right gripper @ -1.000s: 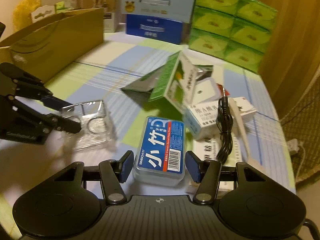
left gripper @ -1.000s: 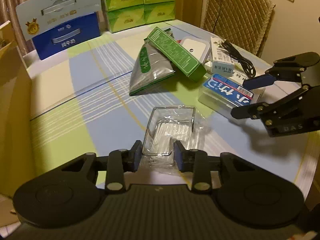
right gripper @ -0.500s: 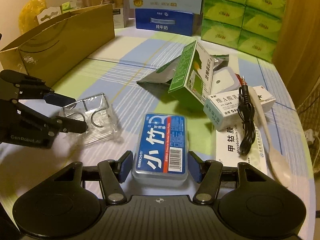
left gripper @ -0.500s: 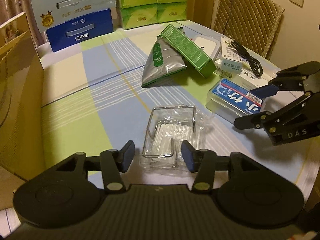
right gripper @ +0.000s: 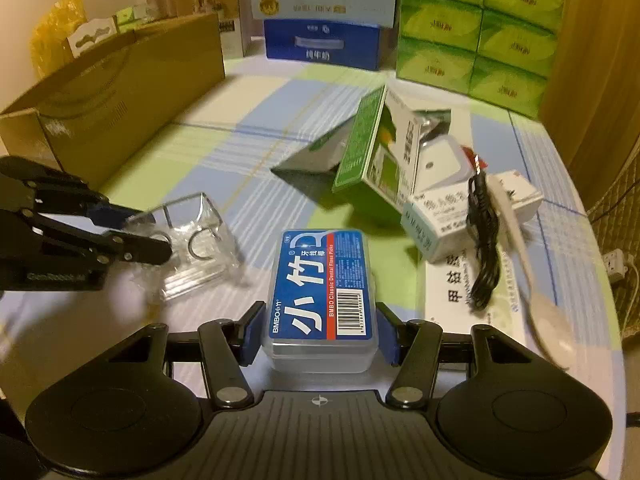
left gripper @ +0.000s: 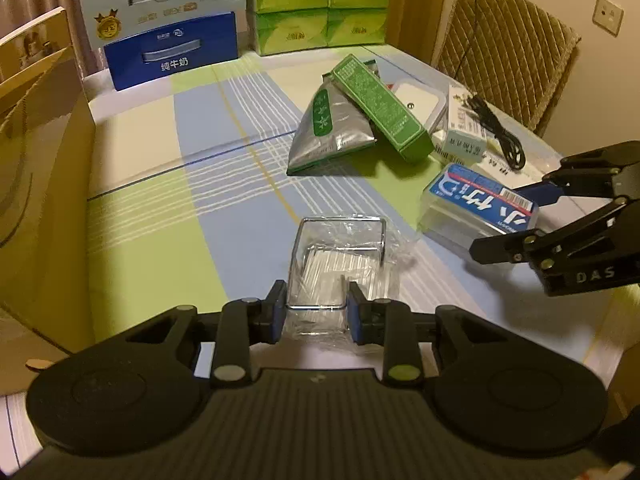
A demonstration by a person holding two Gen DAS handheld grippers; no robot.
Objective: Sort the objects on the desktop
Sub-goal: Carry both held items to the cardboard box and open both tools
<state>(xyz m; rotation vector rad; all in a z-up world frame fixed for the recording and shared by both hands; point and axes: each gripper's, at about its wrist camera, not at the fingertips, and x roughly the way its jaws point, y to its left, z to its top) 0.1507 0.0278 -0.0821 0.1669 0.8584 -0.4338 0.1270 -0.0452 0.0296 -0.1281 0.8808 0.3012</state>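
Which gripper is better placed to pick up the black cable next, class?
Right, probably: the black cable lies just beside the right gripper, which must first drop its dental floss box. The left gripper sits far across the table.

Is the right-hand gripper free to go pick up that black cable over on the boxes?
Probably not at once. The right gripper is already closing its jaws on the blue floss box, so it is occupied. The black cable itself lies uncovered on the white boxes, with nothing over it.

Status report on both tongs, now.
Left tongs closing on clear packet. Right tongs closing on floss box. Green carton and cable beyond, clear of both.
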